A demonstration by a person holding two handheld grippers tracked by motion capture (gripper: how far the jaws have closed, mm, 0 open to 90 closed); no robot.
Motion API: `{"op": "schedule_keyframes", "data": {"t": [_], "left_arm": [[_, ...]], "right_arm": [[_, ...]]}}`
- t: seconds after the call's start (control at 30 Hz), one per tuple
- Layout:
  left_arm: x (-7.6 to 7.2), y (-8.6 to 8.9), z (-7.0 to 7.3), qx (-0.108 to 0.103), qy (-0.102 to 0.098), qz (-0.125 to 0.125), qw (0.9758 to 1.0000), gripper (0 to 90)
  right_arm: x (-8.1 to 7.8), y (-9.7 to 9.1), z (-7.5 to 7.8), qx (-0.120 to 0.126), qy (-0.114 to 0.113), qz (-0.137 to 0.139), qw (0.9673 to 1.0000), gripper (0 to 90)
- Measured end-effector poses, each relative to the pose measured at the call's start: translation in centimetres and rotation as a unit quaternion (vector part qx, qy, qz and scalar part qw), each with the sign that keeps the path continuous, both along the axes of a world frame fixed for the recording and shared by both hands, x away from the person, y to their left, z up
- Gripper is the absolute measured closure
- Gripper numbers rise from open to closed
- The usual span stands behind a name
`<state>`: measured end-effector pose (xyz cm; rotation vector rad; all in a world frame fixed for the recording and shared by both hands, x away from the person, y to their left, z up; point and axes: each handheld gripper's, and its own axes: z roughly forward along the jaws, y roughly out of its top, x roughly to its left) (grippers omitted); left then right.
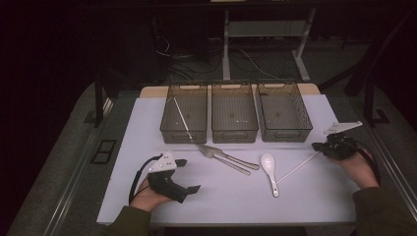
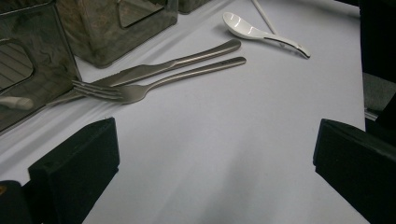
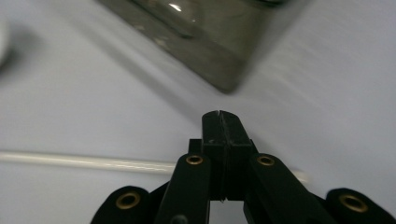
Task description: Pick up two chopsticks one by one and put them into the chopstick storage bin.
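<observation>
My right gripper (image 1: 317,146) is at the table's right side, pointing left, jaws pressed together with nothing between them (image 3: 219,116). A thin white chopstick (image 1: 297,168) lies on the white table sheet, and its far end passes under this gripper (image 3: 84,160). My left gripper (image 1: 189,175) rests at the near left, jaws wide open and empty (image 2: 212,177). Ahead of it lie a steel knife (image 2: 187,58) and fork (image 2: 177,77) side by side, in mid-table (image 1: 223,156). A white ceramic spoon (image 1: 269,169) lies right of them (image 2: 261,33).
Three dark mesh bins stand in a row at the back: left (image 1: 183,123), middle (image 1: 234,130), right (image 1: 283,132). A second white chopstick (image 1: 181,118) leans inside the left bin. The right bin's corner (image 3: 210,46) is just beyond my right jaws.
</observation>
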<state>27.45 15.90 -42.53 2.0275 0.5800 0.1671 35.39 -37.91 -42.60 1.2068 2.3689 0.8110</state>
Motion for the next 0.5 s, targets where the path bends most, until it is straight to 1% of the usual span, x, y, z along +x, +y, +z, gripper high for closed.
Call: {"op": "schedule_keyframes", "data": {"t": [0.03,0.07,0.1,0.17,0.2,0.23,0.27,0.33,0.4,0.5], "left_arm": [[0.0,0.0,0.0,0.0,0.0,0.001,1.0,0.0],[0.0,0.0,0.0,0.001,0.001,0.0,1.0,0.0],[0.0,0.0,0.0,0.0,0.0,0.001,1.0,0.0],[0.0,0.0,-0.1,0.0,0.0,0.001,1.0,0.0],[0.0,0.0,-0.1,0.0,0.0,0.001,1.0,0.0],[0.0,0.0,-0.1,0.001,0.001,0.001,1.0,0.0],[0.0,0.0,-0.1,0.001,0.001,0.001,1.0,0.0],[0.1,0.1,0.0,0.001,0.001,0.0,1.0,0.0],[0.1,0.1,-0.1,0.0,0.002,0.0,1.0,0.0],[0.1,0.0,-0.1,0.0,0.002,0.0,1.0,0.0]], "right_arm": [[0.4,-0.7,-0.1,-0.005,0.001,-0.019,0.9998,89.5],[0.7,-1.1,-0.2,-0.004,0.001,-0.031,0.9995,89.5],[1.0,-1.5,-0.3,-0.001,0.003,-0.04,0.9992,89.6],[1.5,-2.0,-0.5,-0.008,0.001,-0.062,0.998,89.5],[1.7,-2.2,-0.5,-0.009,0.002,-0.068,0.9977,89.6],[2.0,-2.4,-0.6,-0.017,0.004,-0.079,0.9967,89.6],[2.1,-2.6,-0.7,-0.022,0.002,-0.083,0.9963,89.6],[2.3,-3.1,-0.8,-0.018,0.005,-0.098,0.995,89.5],[2.4,-3.4,-1.0,-0.028,0.005,-0.101,0.9945,89.6],[2.6,-3.7,-1.2,-0.026,0.01,-0.101,0.9945,89.6]]}}
